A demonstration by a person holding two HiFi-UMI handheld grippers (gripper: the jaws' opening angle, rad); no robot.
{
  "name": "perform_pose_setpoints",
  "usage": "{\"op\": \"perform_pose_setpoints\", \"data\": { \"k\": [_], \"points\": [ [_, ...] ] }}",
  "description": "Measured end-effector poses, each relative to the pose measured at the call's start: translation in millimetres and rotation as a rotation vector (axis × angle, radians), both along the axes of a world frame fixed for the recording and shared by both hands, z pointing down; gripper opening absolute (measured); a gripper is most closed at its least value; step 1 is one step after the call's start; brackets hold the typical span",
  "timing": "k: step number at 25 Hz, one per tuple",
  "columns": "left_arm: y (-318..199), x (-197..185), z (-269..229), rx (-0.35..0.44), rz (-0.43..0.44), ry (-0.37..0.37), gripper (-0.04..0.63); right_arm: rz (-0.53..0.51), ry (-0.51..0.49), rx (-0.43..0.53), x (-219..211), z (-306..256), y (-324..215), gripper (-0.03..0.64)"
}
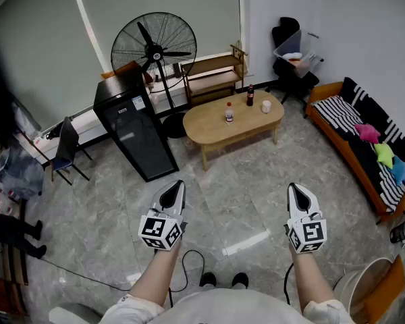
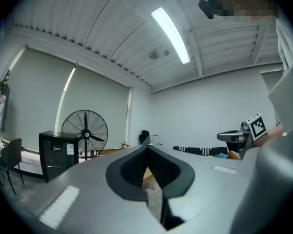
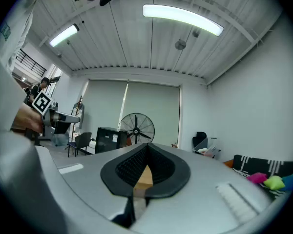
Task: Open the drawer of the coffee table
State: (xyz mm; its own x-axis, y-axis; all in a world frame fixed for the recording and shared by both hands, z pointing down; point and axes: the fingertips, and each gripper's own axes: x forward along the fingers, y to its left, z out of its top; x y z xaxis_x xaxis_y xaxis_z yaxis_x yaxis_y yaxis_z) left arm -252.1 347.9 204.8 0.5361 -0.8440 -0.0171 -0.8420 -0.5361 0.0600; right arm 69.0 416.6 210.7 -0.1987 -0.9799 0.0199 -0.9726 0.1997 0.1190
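Drawer front I cannot make out yet. Near me, low in the frame, my left gripper (image 1: 175, 186) and right gripper (image 1: 296, 189) both have jaws together, holding nothing. The wooden desk (image 1: 209, 123) stands well apart, upper centre. I judge I should approach first, locate the drawer, then part one gripper's jaws.

A lounge-like room in an office or studio: an oval wooden coffee table (image 1: 216, 128), a striped sofa (image 1: 354, 117) with bright cushions (image 1: 368, 133), a pedestal fan (image 1: 154, 43), an office chair (image 1: 288, 56), roller blinds (image 3: 154, 101) and ceiling tube lights (image 3: 183, 17).
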Motion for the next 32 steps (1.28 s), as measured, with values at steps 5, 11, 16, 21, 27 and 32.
{"op": "perform_pose_setpoints", "data": {
  "k": [5, 11, 16, 21, 27, 32],
  "points": [
    [-1, -1, -2, 0.005, 0.001, -0.001, -0.002, -0.005, 0.004, 0.003, -1, -1, 0, 0.005],
    [0, 0, -1, 0.003, 0.002, 0.000, -0.002, -0.006, 0.007, -0.003, 0, 1, 1, 0.005],
    [0, 0, -1, 0.001, 0.003, 0.003, -0.001, -0.031, -0.020, 0.022, -3, -1, -2, 0.013],
    [0, -1, -2, 0.002, 0.000, 0.009, 0.000, -0.027, -0.078, 0.057, -2, -7, -12, 0.589],
    [1, -2, 0, -0.001, -0.003, 0.013, -0.002, -0.043, -0.068, 0.052, -4, -6, -11, 0.589],
    [-2, 7, 3, -0.002, -0.017, 0.017, -0.001, -0.058, -0.068, 0.038, 6, -1, -9, 0.589]
  ]
}}
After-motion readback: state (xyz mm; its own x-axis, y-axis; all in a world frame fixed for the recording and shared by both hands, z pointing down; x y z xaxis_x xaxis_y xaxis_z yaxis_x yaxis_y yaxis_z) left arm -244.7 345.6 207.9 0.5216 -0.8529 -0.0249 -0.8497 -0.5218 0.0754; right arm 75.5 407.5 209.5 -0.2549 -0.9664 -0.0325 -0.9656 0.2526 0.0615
